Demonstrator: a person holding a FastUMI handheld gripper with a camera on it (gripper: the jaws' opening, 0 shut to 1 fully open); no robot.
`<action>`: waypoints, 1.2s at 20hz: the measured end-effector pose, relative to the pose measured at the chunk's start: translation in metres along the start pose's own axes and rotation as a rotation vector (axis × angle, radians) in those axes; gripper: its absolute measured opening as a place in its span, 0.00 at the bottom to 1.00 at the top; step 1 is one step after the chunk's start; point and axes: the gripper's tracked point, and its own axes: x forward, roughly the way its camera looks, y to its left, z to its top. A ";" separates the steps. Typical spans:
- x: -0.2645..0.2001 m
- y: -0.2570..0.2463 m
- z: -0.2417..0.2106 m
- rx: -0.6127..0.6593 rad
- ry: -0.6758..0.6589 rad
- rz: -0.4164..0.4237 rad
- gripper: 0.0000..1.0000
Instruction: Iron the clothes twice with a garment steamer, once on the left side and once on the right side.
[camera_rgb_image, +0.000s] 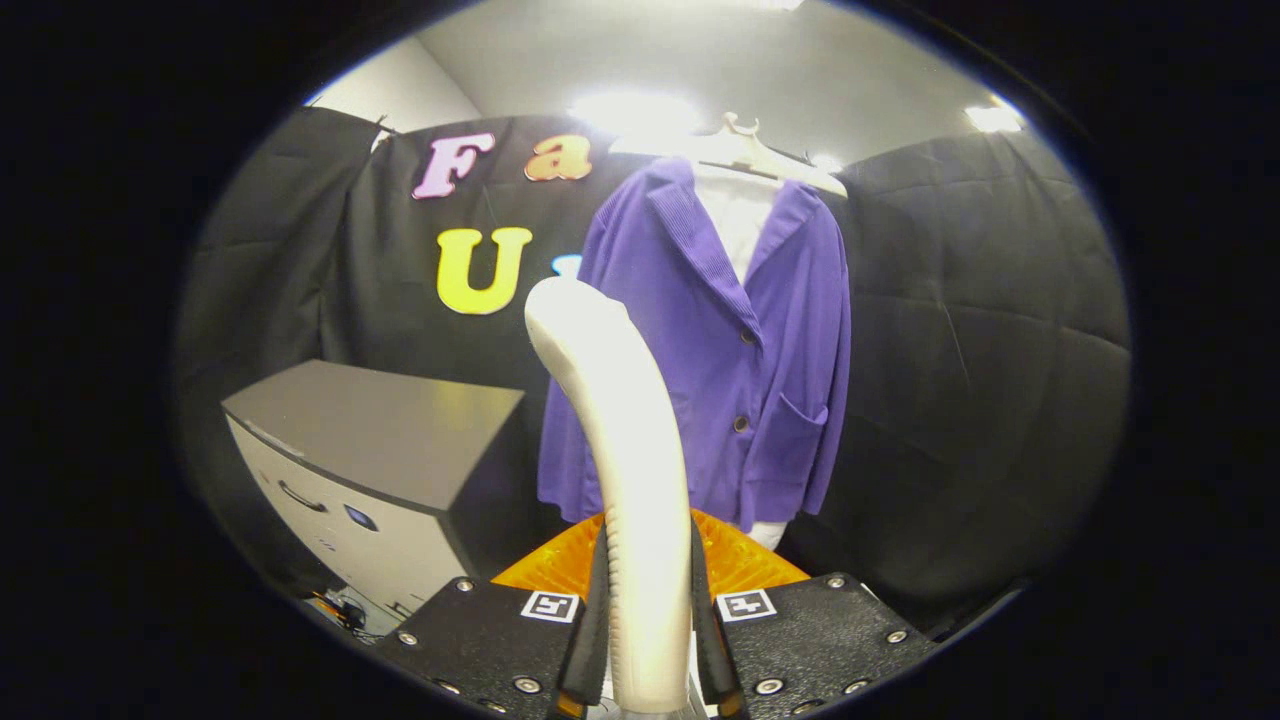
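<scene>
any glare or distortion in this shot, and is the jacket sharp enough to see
Gripper view: ceiling lights blow out above the hanger; fisheye bends the cabinet. The steamer handle, clamped between the fingers, is overexposed. The purple jacket is sharp, buttons and pocket clear.

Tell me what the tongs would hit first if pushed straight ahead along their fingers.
Probably the purple jacket on its hanger. The tongs are shut on the white steamer handle, whose tip would likely touch the cloth first; depth is unclear.

Textured black gripper (648, 640) blocks, silver screws, square coded markers
</scene>
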 end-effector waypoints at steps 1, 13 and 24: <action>-0.011 0.006 0.011 0.004 -0.020 0.023 0.36; -0.084 0.072 0.097 0.010 -0.189 0.036 0.36; -0.100 0.128 0.065 0.039 -0.163 0.063 0.36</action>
